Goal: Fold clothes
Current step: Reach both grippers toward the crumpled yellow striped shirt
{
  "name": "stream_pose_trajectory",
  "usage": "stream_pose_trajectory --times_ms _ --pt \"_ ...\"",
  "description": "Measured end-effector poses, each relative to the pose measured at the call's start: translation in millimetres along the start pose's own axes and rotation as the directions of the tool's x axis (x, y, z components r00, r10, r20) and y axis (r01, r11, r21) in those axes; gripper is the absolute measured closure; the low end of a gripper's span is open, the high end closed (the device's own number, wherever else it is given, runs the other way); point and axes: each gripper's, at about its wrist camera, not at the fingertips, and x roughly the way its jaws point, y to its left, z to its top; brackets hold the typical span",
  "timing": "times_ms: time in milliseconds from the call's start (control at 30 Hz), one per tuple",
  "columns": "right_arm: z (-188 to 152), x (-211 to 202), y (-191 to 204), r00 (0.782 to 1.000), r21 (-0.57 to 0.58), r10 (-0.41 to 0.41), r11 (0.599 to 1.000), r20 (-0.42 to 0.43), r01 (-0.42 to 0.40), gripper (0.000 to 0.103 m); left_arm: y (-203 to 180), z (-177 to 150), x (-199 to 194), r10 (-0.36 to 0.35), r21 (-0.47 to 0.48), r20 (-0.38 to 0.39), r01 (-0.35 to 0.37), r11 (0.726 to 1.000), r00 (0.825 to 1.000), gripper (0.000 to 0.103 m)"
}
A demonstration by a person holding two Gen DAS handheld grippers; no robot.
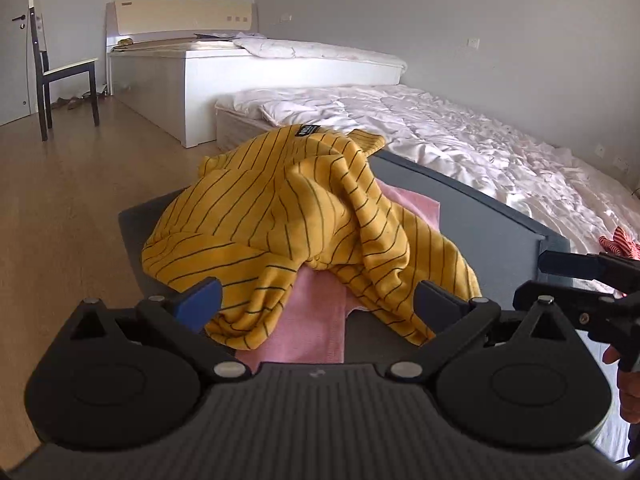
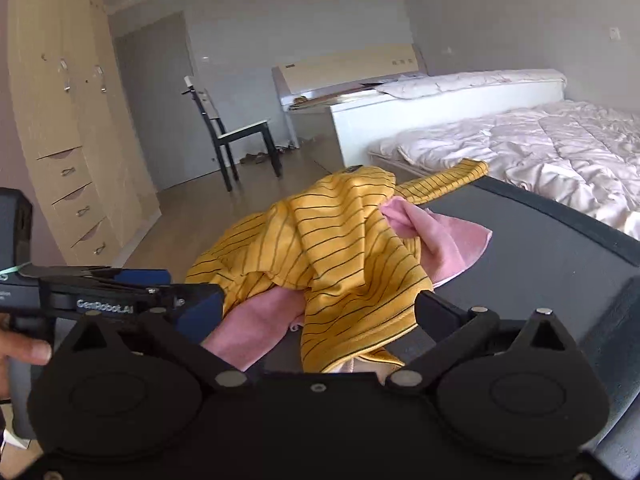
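Observation:
A yellow garment with thin dark stripes (image 1: 288, 224) lies crumpled in a heap on a dark grey table (image 1: 472, 208). Under it lies a pink cloth (image 1: 308, 328), partly covered. My left gripper (image 1: 318, 302) stands open just in front of the heap, its fingers on either side of the near folds. In the right wrist view the same yellow garment (image 2: 328, 248) and pink cloth (image 2: 440, 232) fill the middle. My right gripper (image 2: 318, 312) is open too, with the garment's hem lying between its fingers. The left gripper (image 2: 120, 292) shows at the left edge there.
A low bed with rumpled white bedding (image 1: 460, 128) runs along the table's far side. A white bed frame (image 1: 240, 72) and a dark chair (image 1: 60, 76) stand further back. A wooden wardrobe (image 2: 68, 120) is at the left. Red-striped fabric (image 1: 620, 240) lies on the bed.

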Motion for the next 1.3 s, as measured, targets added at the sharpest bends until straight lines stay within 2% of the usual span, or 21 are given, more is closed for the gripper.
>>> stream_pose_trajectory --times_ms 33,100,167,233,267,367,700,867,1033,1300 --pt "0 0 0 1.0 0.004 -0.003 1.0 -0.004 0.003 0.0 11 -1 5 0.04 -0.01 -0.018 -0.04 0.999 0.999 0.0" --pt "-1 -3 1 1.0 0.016 0.0 1.0 -0.008 0.001 0.001 9 3 14 0.106 0.031 -0.036 -0.105 0.994 0.994 0.0" --pt "-3 -6 2 0.999 0.027 -0.008 1.0 -0.036 0.009 0.001 13 4 13 0.127 0.037 -0.035 -0.125 0.991 0.991 0.0" --pt "-1 8 5 0.996 0.051 -0.02 0.998 -0.091 0.025 0.001 14 6 13 0.133 0.03 -0.045 -0.131 0.991 0.99 0.0" --pt "3 18 3 0.994 0.071 -0.024 0.997 -0.111 0.032 0.0 16 6 14 0.13 0.019 -0.053 -0.129 0.992 0.99 0.0" --pt "7 40 5 0.994 0.081 -0.048 0.995 -0.096 0.056 0.0 21 5 14 0.119 -0.006 -0.059 -0.12 0.993 0.991 0.0" --pt "11 54 15 0.992 0.018 -0.084 0.996 -0.089 0.086 0.0 32 14 13 0.146 -0.008 -0.045 -0.146 0.989 0.988 0.0" --pt "18 62 14 0.996 -0.01 -0.058 0.998 -0.061 0.058 0.0 32 20 16 0.139 0.001 -0.02 -0.139 0.99 0.99 0.0" --pt "29 76 6 1.0 -0.056 0.002 0.998 -0.019 -0.003 0.0 36 26 19 0.124 -0.001 0.002 -0.124 0.992 0.992 0.0" --pt "35 123 8 0.999 -0.107 0.034 0.993 -0.036 -0.038 0.002 49 26 46 0.103 0.014 -0.018 -0.102 0.995 0.995 0.0"
